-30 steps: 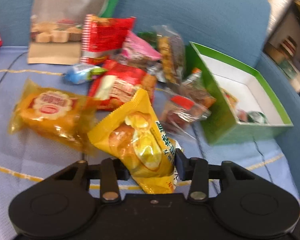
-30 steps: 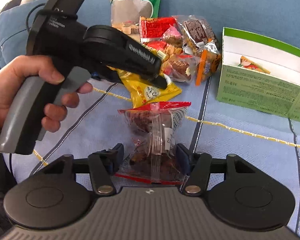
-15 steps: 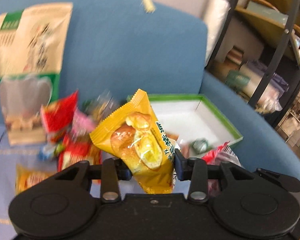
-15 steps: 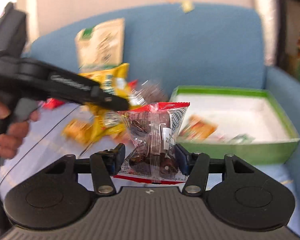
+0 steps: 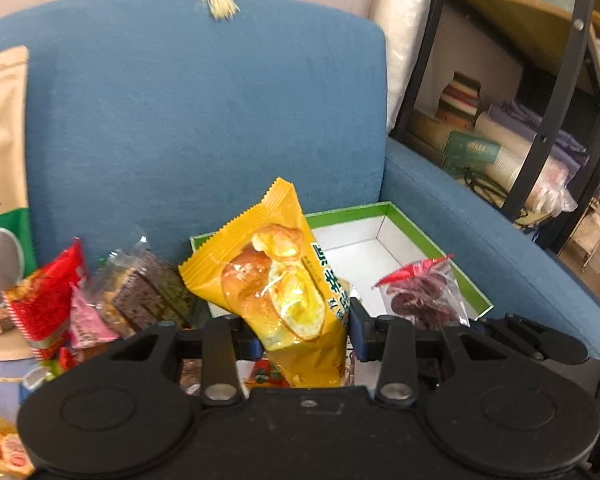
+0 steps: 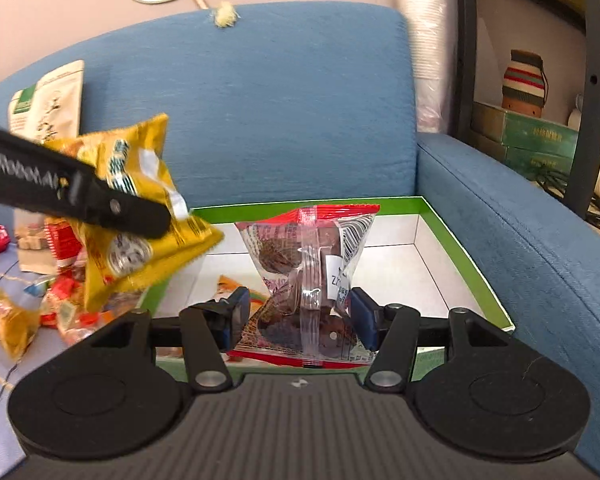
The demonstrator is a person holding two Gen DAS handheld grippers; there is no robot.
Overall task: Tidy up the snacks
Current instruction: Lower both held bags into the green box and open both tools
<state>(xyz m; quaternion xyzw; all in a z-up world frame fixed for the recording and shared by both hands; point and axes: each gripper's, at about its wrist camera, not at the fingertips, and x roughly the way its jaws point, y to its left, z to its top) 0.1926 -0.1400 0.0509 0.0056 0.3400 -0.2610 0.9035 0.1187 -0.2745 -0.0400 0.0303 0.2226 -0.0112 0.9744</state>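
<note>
Two packets are up in the air at once, one in each claw. From the left wrist view, the left claw (image 5: 298, 330) is closed partway, its pads pressing both sides of a yellow bread packet (image 5: 278, 284) that stands upright and tilts a little to the left. Behind it sits the green box (image 5: 424, 236) with its white inside, resting on the seat of the blue sofa (image 5: 204, 120). To the right, a clear packet of dark snacks (image 5: 424, 294) with a red top edge hangs above the box, with a black tip of the other tool below it. A heap of loose snacks (image 5: 100, 300) lies on the seat to the left of the box, and a tall beige pouch (image 5: 2, 152) leans on the sofa back.

From the right wrist view, the right claw (image 6: 300, 320) stands wide, its blue pads bearing on the sides of the clear packet, held upright over the open box. At left the yellow packet hangs tilted above the box's left rim, in the other tool's black finger (image 6: 112, 210).
</note>
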